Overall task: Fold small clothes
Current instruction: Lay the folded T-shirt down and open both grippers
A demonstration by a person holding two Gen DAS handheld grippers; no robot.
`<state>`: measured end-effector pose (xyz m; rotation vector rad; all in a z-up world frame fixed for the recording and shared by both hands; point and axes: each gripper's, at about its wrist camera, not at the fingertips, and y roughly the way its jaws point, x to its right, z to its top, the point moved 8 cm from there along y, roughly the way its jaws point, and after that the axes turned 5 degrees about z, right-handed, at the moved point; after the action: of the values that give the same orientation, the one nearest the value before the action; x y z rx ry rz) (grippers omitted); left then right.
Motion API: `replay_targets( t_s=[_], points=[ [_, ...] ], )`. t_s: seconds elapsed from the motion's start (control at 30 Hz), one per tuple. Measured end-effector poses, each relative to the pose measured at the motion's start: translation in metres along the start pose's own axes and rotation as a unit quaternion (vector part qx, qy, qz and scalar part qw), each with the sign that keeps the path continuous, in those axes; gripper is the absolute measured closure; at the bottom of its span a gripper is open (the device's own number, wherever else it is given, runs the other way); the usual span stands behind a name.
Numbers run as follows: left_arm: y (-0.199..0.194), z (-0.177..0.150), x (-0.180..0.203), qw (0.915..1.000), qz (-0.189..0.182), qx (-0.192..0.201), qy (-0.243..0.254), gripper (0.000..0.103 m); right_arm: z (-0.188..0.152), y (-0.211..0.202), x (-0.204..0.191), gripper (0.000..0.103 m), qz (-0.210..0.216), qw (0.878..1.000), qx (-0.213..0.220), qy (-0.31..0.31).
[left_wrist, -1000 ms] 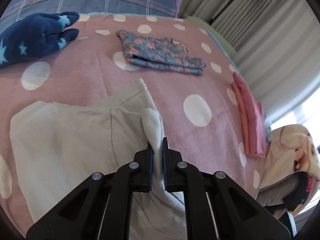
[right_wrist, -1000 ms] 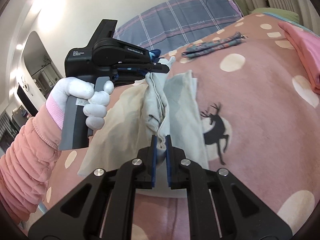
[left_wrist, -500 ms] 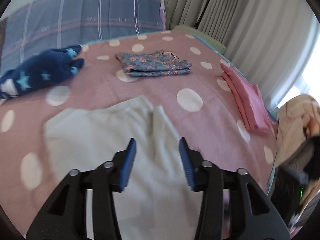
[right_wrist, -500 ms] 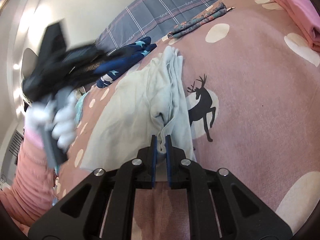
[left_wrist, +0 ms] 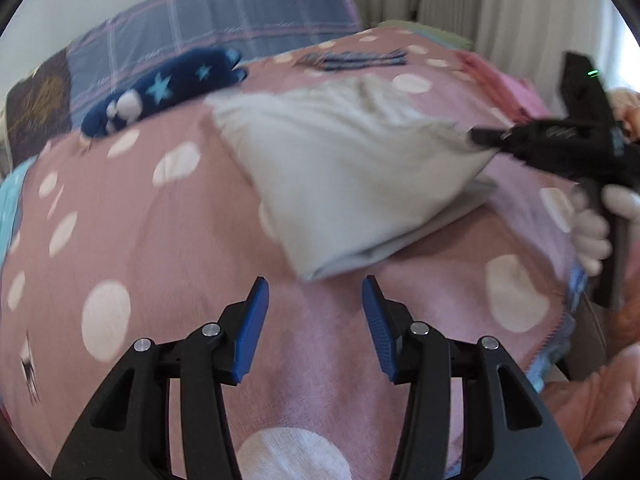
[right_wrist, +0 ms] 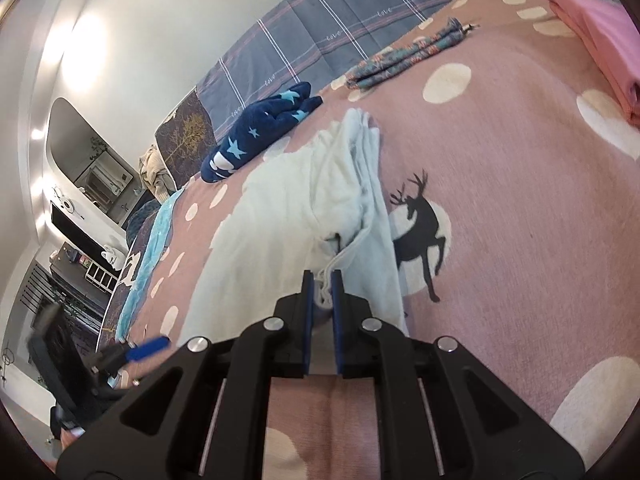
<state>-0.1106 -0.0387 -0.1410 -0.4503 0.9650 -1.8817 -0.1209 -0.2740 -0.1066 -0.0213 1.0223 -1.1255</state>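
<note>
The left gripper (left_wrist: 315,294) hovers spread and empty above the pink polka-dot blanket (left_wrist: 140,240). Only the right wrist view shows the right gripper (right_wrist: 321,280) clamped on an edge of the pale cream folded garment (right_wrist: 280,216), beside a black deer print (right_wrist: 420,216).

Landmark: pale garment (left_wrist: 344,184) on the pink dotted blanket (left_wrist: 132,248).

Left wrist view sits low over the blanket, just short of the garment's near folded edge, facing the plaid pillow (left_wrist: 224,28) beyond it; curtains far right.

Right wrist view is right at the garment (right_wrist: 288,216), at one corner of it, looking along its length toward the same pillow (right_wrist: 320,36), room wall to the left.

Shared: garment, navy star plush (left_wrist: 168,84) (right_wrist: 260,136) beyond it, floral folded piece (left_wrist: 352,58) (right_wrist: 404,58), pink folded piece (right_wrist: 600,36).
</note>
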Motion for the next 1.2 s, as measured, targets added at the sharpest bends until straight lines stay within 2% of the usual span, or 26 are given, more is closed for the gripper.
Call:
replay_targets(
  t_s=[0.1, 0.2, 0.23, 0.33, 0.47, 0.5, 0.67, 0.77, 0.87, 0.97, 1.03, 1.07, 1.1, 1.13, 1.2],
  points=[
    [0.013, 0.001, -0.008, 0.9991, 0.016, -0.001, -0.040, 0.054, 0.005, -0.003, -0.008, 0.095, 0.002, 1.000, 0.006, -0.006],
    [0.017, 0.011, -0.005, 0.9973, -0.012, 0.014, -0.071, 0.054, 0.010, -0.008, -0.009, 0.095, 0.001, 1.000, 0.013, -0.006],
    [0.020, 0.014, -0.001, 0.9974, -0.021, 0.016, -0.068, 0.054, 0.013, -0.010, -0.010, 0.095, 0.005, 1.000, 0.013, -0.001],
    [0.029, 0.016, 0.001, 0.9984, 0.002, 0.011, -0.055, 0.054, 0.021, -0.014, -0.012, 0.095, 0.014, 1.000, 0.019, 0.007],
    [0.017, 0.018, 0.006, 0.9962, -0.038, 0.024, -0.075, 0.054, 0.030, -0.022, -0.016, 0.096, 0.012, 0.999, 0.034, 0.004],
    [0.015, 0.020, 0.008, 0.9965, -0.038, 0.026, -0.069, 0.054, 0.031, -0.024, -0.015, 0.101, 0.008, 0.999, 0.035, 0.003],
    [0.030, 0.022, 0.008, 0.9979, -0.002, 0.011, -0.064, 0.053, 0.035, -0.027, -0.012, 0.103, 0.003, 0.999, 0.043, 0.007],
    [0.036, 0.017, 0.003, 0.9974, 0.019, 0.002, -0.069, 0.049, 0.028, -0.026, -0.007, 0.097, -0.006, 1.000, 0.027, 0.009],
    [0.030, 0.014, 0.000, 0.9977, 0.033, 0.011, -0.058, 0.049, 0.013, -0.024, 0.005, 0.081, -0.015, 1.000, 0.003, 0.022],
    [0.027, 0.010, -0.002, 0.9973, 0.051, 0.016, -0.050, 0.046, -0.005, -0.017, 0.018, 0.080, -0.022, 0.999, -0.027, 0.035],
    [0.027, 0.008, -0.005, 0.9966, 0.058, 0.014, -0.057, 0.045, -0.017, -0.010, 0.022, 0.072, -0.021, 0.998, -0.050, 0.036],
    [0.028, 0.007, -0.009, 0.9960, 0.062, 0.011, -0.064, 0.045, -0.023, -0.004, 0.023, 0.062, -0.022, 0.997, -0.066, 0.034],
    [0.030, 0.006, -0.012, 0.9954, 0.064, 0.007, -0.071, 0.044, -0.026, 0.000, 0.023, 0.061, -0.023, 0.996, -0.076, 0.033],
    [0.031, 0.005, -0.015, 0.9946, 0.062, 0.001, -0.083, 0.044, -0.028, 0.003, 0.023, 0.062, -0.025, 0.996, -0.080, 0.031],
    [0.031, 0.004, -0.018, 0.9939, 0.061, 0.000, -0.091, 0.044, -0.025, 0.008, 0.020, 0.099, -0.036, 0.996, -0.077, 0.012]
  ],
)
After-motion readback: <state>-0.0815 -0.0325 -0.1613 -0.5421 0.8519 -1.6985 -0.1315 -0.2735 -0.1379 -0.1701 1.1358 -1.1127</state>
